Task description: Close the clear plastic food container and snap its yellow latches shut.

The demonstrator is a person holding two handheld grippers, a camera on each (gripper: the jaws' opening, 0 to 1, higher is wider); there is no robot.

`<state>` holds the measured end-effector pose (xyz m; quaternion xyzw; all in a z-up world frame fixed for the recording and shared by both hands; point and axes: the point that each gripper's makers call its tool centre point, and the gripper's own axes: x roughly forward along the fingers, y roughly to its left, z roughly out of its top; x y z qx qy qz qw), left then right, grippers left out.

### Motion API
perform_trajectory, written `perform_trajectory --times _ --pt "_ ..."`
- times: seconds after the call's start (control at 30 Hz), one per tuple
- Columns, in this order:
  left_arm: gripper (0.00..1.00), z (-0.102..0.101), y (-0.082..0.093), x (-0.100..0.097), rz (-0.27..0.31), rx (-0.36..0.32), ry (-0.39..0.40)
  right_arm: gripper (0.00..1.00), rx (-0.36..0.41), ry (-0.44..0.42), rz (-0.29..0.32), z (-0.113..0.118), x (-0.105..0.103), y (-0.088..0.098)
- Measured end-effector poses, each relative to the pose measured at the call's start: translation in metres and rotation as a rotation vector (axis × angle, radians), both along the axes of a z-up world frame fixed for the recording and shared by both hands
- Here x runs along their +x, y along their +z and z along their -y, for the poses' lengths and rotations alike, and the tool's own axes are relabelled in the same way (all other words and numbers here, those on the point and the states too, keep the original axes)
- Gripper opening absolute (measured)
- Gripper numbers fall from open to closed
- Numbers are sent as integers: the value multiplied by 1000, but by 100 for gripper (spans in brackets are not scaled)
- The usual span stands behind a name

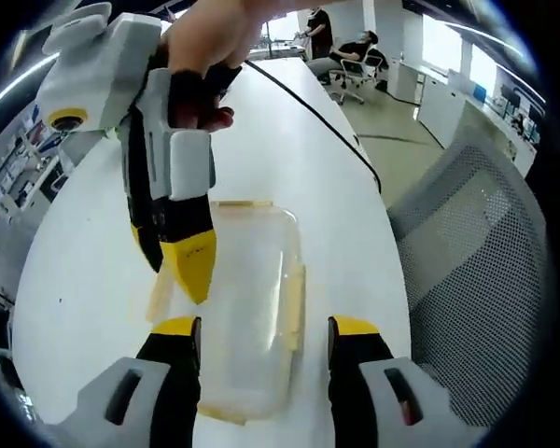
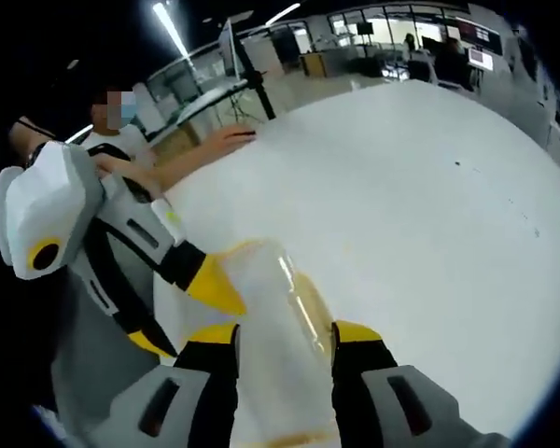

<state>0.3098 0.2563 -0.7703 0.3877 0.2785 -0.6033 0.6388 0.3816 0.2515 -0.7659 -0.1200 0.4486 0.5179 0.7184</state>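
Both spread grippers, left [image 1: 264,338] and right [image 2: 285,343], straddle the clear rounded-rectangular container [image 1: 250,308] on the smooth white table [image 1: 289,140].

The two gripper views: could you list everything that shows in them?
Food container: one, clear plastic with yellow latches, lid on, lying on the table between the grippers.
Table: one, white, under the container.
Cable: one, black, running across the table.
Office chair: one, grey mesh, beside the table.
Seated people: at least two, far end of the room.
Right gripper: one, black and yellow jaws apart either side of the container.
Left gripper: one, same colours, jaws apart astride the container.
Hand: one, holding the right gripper.
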Motion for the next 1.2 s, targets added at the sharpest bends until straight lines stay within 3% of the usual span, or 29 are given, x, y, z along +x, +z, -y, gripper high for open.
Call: perform_trajectory --times 0.33,0.57,0.83,1.2 --pt "50 -3 -6 4 139 128 -65 37 -27 68 -51 -2 3 -8" --pt "53 -3 -8 2 166 184 -69 39 -62 121 -81 -3 1 -11" --pt "45 -1 -7 9 188 240 -55 37 -91 149 -112 -1 0 -11" --pt "44 -2 -9 10 216 259 -35 34 -116 169 -129 -1 -1 -12"
